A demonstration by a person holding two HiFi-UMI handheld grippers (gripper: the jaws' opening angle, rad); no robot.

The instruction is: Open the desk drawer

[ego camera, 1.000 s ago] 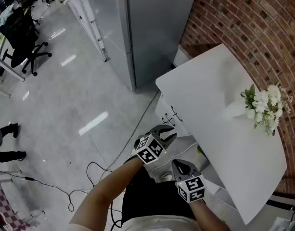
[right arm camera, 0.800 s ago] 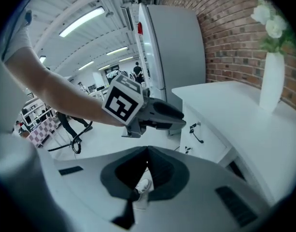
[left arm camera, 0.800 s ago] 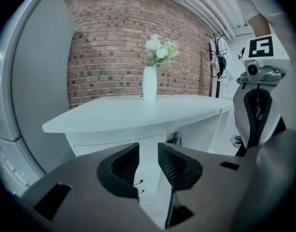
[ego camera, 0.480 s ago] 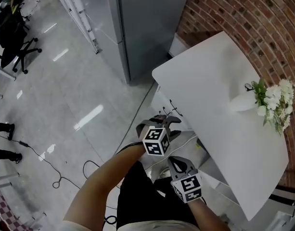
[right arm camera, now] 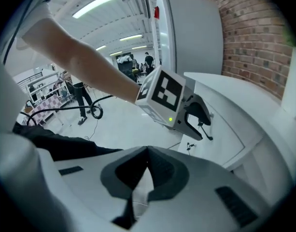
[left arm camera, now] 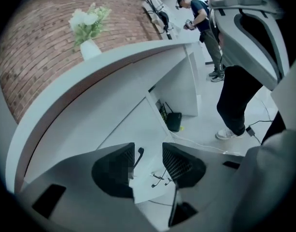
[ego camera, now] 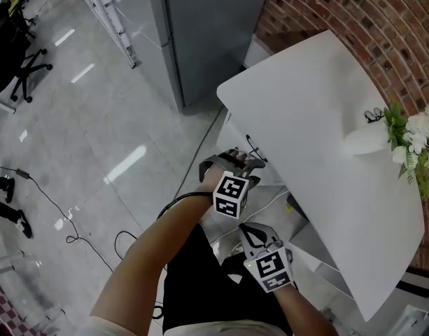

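Nearby, black handle (left arm camera: 137,156) on white drawer (left arm camera: 122,127)

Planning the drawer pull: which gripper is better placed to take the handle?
Left. The left gripper has its fingers just opening, with the drawer handle showing between them, not pressed. The right gripper is shut and sits farther back.

Smooth matt desk (ego camera: 305,131) (white), rough brick wall (ego camera: 340,12).

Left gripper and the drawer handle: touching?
Cannot tell. In the left gripper view, the left gripper, its fingers just opened wider, frames the drawer handle close beside one finger; neither gap nor contact shows plainly.
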